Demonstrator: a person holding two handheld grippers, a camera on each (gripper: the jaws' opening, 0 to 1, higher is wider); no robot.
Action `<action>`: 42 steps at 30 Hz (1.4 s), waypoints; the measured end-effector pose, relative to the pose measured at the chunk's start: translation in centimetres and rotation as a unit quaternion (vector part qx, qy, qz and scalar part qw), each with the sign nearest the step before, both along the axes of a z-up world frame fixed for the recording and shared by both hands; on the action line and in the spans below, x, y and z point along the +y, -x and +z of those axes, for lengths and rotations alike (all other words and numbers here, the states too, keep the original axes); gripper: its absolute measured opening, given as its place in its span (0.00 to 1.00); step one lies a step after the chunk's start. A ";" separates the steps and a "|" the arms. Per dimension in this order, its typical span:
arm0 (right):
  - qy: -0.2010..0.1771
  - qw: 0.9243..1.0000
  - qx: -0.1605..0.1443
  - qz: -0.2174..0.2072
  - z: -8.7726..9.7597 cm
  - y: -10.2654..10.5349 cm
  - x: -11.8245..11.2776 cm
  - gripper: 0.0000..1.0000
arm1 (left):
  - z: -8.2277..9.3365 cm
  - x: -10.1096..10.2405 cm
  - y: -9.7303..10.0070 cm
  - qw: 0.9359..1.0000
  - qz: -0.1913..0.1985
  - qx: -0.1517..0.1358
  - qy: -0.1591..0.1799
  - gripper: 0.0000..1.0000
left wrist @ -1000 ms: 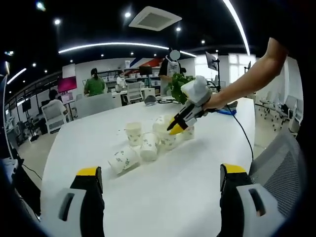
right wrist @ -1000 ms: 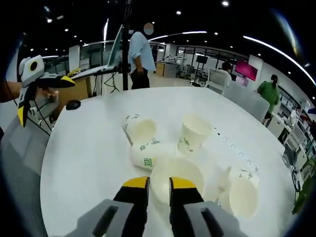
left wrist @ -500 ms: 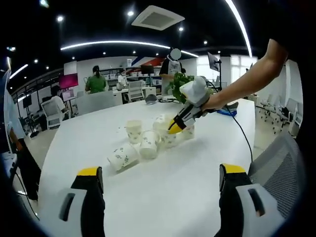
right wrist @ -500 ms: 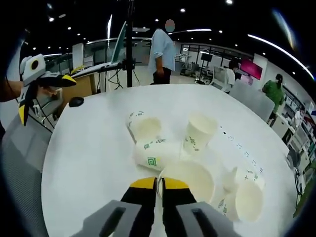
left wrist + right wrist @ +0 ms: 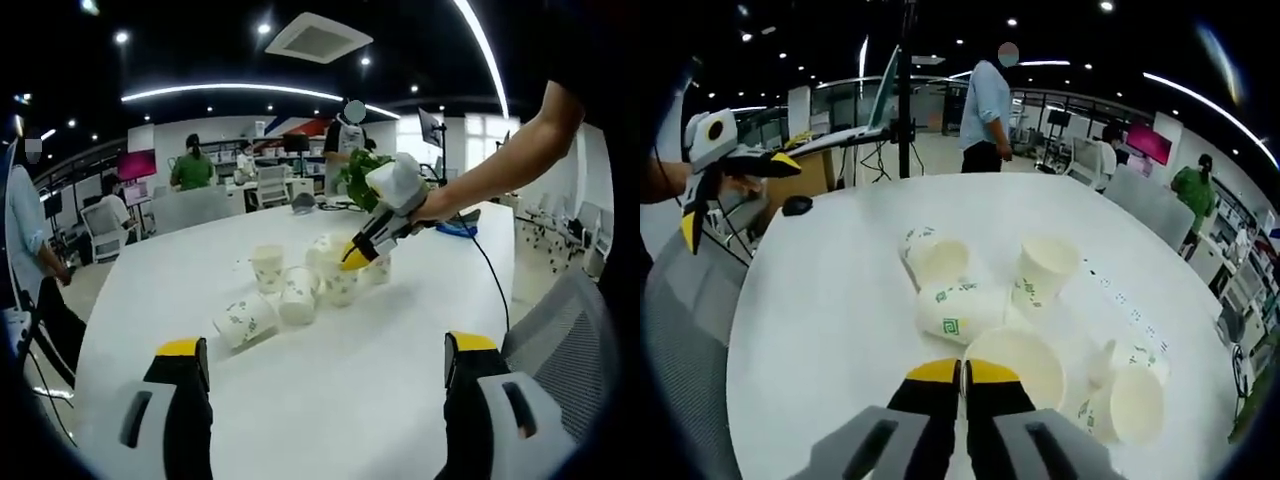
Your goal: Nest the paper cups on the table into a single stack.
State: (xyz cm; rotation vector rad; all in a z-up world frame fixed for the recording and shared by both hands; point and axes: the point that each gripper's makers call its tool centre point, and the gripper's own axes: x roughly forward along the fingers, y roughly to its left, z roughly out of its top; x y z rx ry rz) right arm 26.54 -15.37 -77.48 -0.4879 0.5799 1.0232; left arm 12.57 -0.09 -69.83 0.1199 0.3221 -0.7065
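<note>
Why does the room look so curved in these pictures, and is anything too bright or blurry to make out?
Left gripper view: fisheye bending bows the table edge and the ceiling light strips, which glare white; paper cups stay sharp. Right gripper view: same bulge, the held cup washes out pale, and the edges smear.

Paper cups: matt white paper, small green print on the outer walls, insides plain. Table: smooth white top, faint sheen under the ceiling lights. Right gripper: grey moulded plastic body, matt; yellow tips look rubbery, pinched on the thin rim of the nearest cup. Left gripper: same grey plastic, yellow tips, black inner faces. Chair back: grey woven mesh
</note>
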 end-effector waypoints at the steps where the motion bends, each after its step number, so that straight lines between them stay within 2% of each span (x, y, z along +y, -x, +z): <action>1: 0.000 1.000 -0.001 0.000 0.1 0.1 0.0 0.00 | 0.0 0.0 0.0 1.000 0.000 0.000 0.001 0.98; 10: 0.006 1.000 -0.009 0.011 0.8 1.4 -0.2 0.00 | 0.1 0.2 0.2 1.000 -0.004 0.000 0.005 0.99; 21: 0.002 1.000 -0.018 0.024 2.2 4.2 0.4 0.00 | -0.2 0.6 0.6 1.000 -0.014 0.001 0.005 0.99; 42: -0.009 0.999 -0.010 0.044 2.1 9.0 2.5 0.00 | 0.2 -0.3 1.4 0.999 -0.040 -0.002 0.004 0.99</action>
